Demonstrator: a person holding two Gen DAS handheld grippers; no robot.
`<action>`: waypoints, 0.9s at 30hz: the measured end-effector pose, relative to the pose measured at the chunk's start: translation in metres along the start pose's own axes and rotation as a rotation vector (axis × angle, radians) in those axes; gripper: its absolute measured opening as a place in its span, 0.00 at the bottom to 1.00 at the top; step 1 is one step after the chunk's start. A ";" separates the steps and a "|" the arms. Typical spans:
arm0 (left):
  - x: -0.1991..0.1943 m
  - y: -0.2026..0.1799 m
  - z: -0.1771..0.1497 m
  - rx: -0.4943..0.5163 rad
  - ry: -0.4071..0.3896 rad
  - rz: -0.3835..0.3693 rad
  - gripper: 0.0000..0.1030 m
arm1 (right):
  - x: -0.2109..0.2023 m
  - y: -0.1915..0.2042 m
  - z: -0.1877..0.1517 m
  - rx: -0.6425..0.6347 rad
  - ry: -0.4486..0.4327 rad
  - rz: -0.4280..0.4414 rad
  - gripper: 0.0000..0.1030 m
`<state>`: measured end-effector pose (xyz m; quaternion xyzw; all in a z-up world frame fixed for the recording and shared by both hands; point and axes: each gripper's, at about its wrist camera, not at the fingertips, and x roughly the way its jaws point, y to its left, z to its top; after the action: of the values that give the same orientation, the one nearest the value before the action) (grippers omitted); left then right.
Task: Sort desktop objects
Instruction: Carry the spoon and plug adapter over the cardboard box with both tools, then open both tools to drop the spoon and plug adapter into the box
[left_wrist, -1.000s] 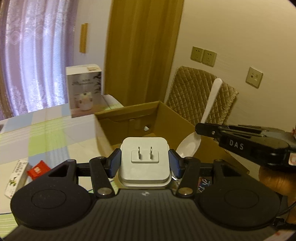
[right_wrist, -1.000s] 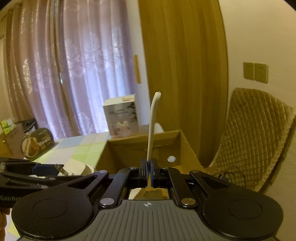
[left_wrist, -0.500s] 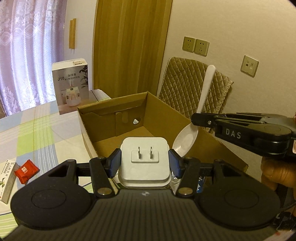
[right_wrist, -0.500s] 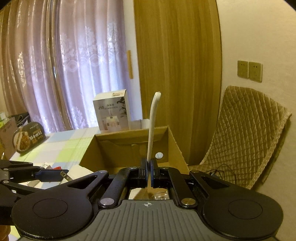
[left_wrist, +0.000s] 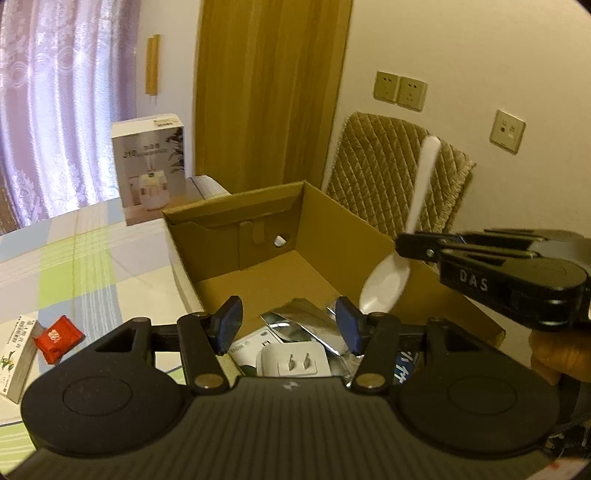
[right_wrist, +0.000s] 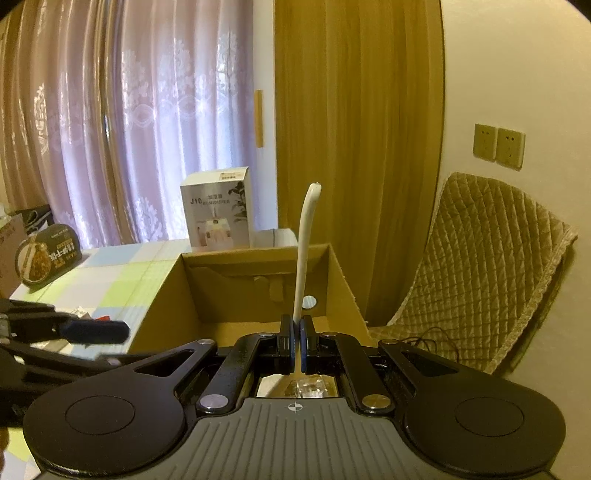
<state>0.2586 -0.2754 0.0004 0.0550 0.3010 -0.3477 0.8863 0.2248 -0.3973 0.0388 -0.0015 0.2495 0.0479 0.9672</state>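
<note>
An open cardboard box (left_wrist: 332, 236) (right_wrist: 343, 280) stands on the table. My left gripper (left_wrist: 290, 319) hangs open above its near end. The white plug adapter (left_wrist: 295, 360) lies below it inside the box, among silver foil packets (left_wrist: 306, 325). My right gripper (right_wrist: 296, 332) (left_wrist: 404, 245) is shut on a white plastic spoon (left_wrist: 388, 280) (right_wrist: 304, 251). It holds the spoon over the box's right wall, handle up and bowl down. A hand holds that gripper at the right edge of the left wrist view.
A white humidifier carton (left_wrist: 151, 170) (right_wrist: 218, 210) stands behind the box. A red packet (left_wrist: 57, 338) and a small white medicine box (left_wrist: 16, 354) lie on the checked tablecloth at left. A round food tub (right_wrist: 44, 258) sits far left. A quilted chair (left_wrist: 391, 177) (right_wrist: 480, 266) stands right of the table.
My left gripper has opened and let go of the white plug adapter, which now lies in the box. The right gripper still holds the spoon over the box's right side.
</note>
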 end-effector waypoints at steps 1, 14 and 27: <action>-0.001 0.002 0.001 -0.007 -0.003 0.004 0.49 | 0.000 0.000 0.000 -0.003 0.002 -0.003 0.00; -0.005 0.017 0.004 -0.047 -0.009 0.028 0.49 | 0.006 -0.001 -0.002 -0.025 0.016 -0.025 0.04; -0.007 0.022 0.002 -0.053 -0.006 0.038 0.49 | 0.002 -0.004 0.002 0.017 -0.015 -0.012 0.52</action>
<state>0.2699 -0.2553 0.0038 0.0363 0.3061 -0.3227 0.8949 0.2278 -0.4012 0.0395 0.0054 0.2428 0.0399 0.9692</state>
